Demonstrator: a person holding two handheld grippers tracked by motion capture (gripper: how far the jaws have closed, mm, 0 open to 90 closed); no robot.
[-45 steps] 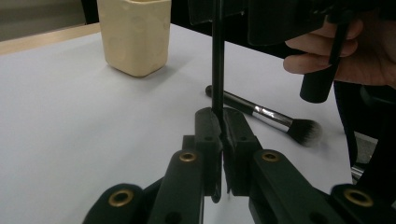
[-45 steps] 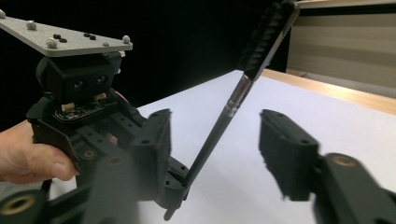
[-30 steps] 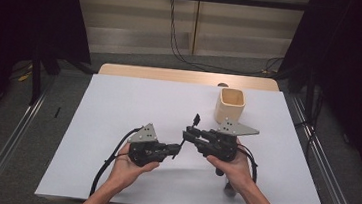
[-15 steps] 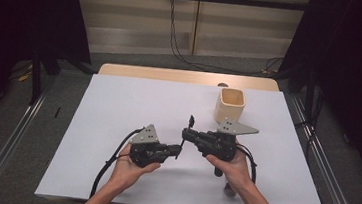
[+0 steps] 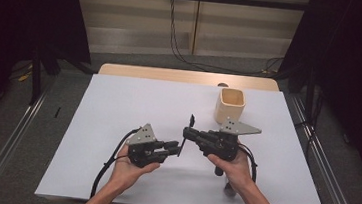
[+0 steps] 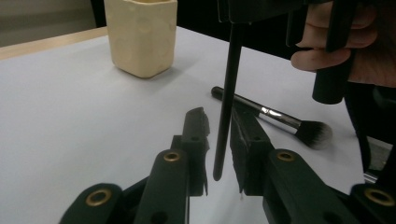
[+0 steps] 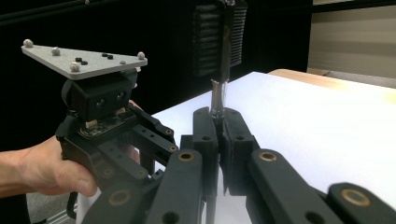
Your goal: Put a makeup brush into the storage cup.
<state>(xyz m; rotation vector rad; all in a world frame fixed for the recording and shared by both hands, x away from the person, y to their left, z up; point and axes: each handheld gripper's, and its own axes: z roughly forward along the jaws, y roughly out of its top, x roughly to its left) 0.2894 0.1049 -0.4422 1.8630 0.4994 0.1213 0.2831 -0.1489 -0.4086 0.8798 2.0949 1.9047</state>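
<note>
- Black brush (image 6: 227,93) is being handed over: clamped in the right tool (image 7: 218,122), freed between the left tool's (image 6: 219,135) just-parted jaws.
- Next, probably, carriage to the beige cup (image 5: 230,106).

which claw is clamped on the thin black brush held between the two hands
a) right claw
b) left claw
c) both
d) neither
a: the right claw pinches the thin black brush, while the left claw has just eased open and its pads stand clear of the handle.
</note>
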